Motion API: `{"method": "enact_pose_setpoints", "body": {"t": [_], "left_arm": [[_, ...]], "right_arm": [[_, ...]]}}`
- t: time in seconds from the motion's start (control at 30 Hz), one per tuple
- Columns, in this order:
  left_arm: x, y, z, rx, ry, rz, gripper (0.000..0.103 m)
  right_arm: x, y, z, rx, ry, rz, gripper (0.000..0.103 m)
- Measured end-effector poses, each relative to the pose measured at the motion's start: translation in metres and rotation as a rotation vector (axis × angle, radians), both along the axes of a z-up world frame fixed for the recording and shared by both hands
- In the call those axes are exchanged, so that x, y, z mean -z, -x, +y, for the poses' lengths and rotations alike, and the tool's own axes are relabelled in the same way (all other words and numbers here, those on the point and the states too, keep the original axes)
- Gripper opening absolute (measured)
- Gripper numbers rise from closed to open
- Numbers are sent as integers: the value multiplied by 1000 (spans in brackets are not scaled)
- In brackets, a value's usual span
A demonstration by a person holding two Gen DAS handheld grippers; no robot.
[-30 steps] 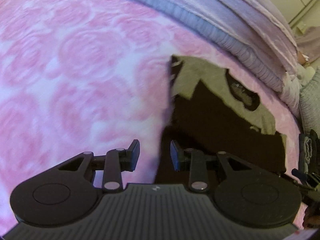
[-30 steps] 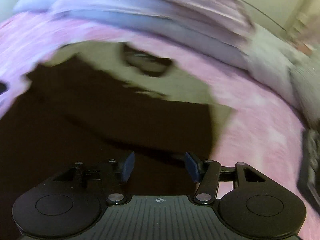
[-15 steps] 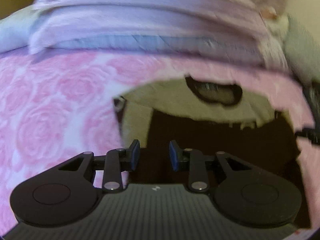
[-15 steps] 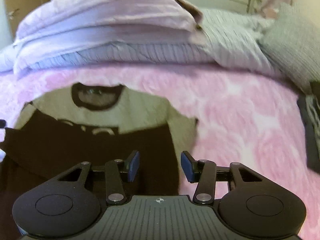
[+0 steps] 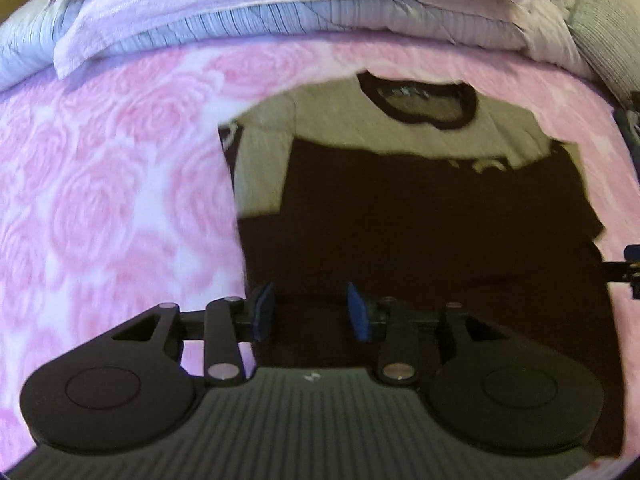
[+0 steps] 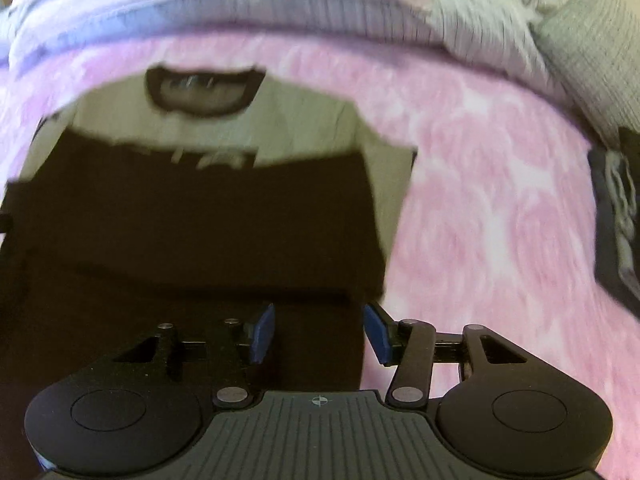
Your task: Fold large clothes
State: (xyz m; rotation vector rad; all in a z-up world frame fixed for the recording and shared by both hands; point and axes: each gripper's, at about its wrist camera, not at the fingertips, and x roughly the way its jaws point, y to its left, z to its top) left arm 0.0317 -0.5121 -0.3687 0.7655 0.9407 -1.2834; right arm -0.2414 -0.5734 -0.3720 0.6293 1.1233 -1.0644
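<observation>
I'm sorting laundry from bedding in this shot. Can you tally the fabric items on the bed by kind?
Garments: 2, the black and beige shirt lying flat, and a dark folded item at the right edge, too blurred to identify
Pink rose blanket: 1
Folded lilac and blue bedding pile: 1
Grey pillow: 1
Total: 5

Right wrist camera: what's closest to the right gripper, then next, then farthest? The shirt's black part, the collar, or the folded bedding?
From the right gripper, going outward:
1. Black part of the shirt, right under and ahead of the fingers.
2. Collar, at the shirt's far end, a bit left.
3. Folded bedding, across the back, past the pink blanket.
</observation>
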Motion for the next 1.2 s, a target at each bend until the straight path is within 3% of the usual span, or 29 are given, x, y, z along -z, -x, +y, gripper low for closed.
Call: {"method": "enact_pose_setpoints", "body": {"t": [0.23, 0.47, 0.8, 1.2], "left_arm": [[-34, 10, 43, -4, -87, 59, 42], [-58, 18, 75, 5, -56, 62, 44], [-61, 46, 135, -34, -40, 46, 44], [-41, 71, 205, -100, -78, 38, 45]], "right_arm": [[-37, -11, 54, 38, -23, 44, 51], [-60, -22, 88, 11, 10, 31, 52], [-53, -3, 142, -65, 0, -9, 52], [-40, 40, 190, -115, -31, 3, 52]]}}
